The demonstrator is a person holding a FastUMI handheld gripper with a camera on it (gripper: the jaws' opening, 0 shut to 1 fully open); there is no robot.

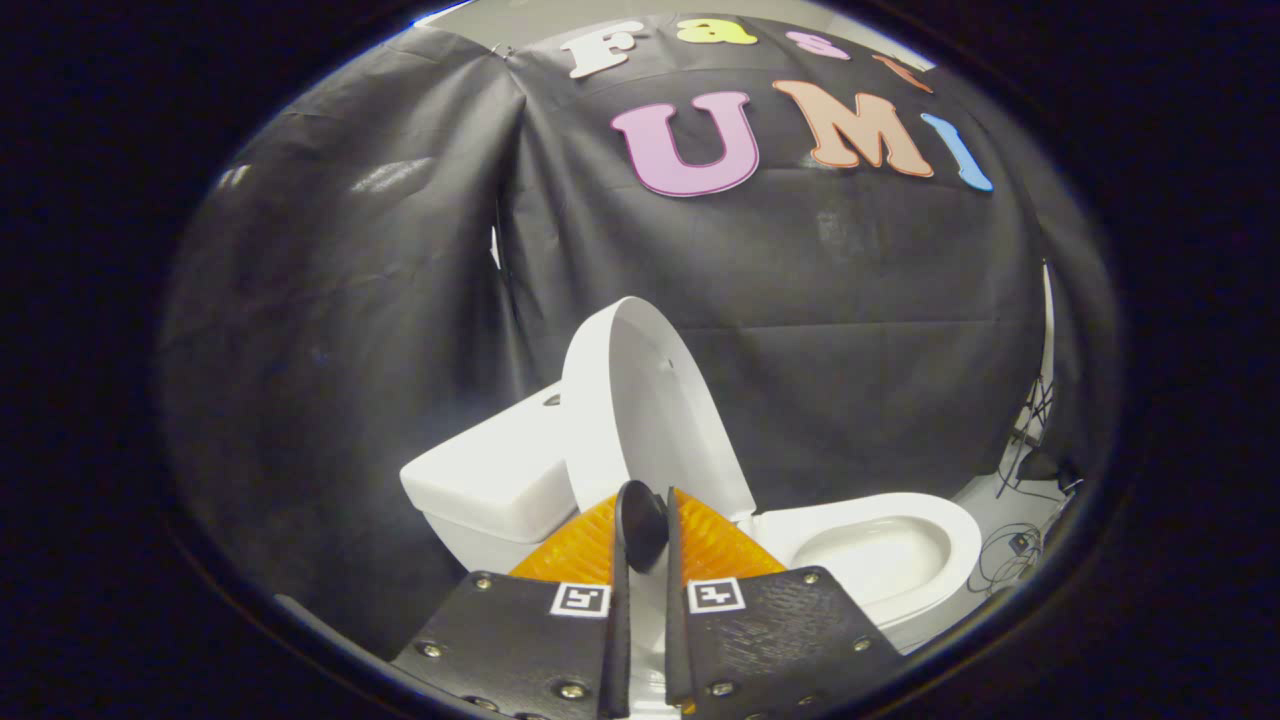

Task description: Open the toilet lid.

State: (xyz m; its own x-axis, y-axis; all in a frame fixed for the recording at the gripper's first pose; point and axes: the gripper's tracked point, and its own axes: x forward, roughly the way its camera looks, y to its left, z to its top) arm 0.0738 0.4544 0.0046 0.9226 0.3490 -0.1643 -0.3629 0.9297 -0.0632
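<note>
The white toilet stands ahead of me against the black cloth wall. Its lid (640, 400) is raised, standing nearly upright and leaning back toward the tank (490, 480). To the right of the lid the seat and bowl (880, 550) lie uncovered. My gripper (655, 515) sits low in front of the lid's hinge end, fingers drawn together with just a thin slit between them. Nothing is pinched between the fingers; the white seen through the slit is the toilet beyond. The lid's lower end is hidden behind the fingertips (640, 520).
Black cloth closes off the space behind and to the left of the toilet. Dark cables and a small box (1030, 480) lie on the pale floor to the right, past the bowl.
</note>
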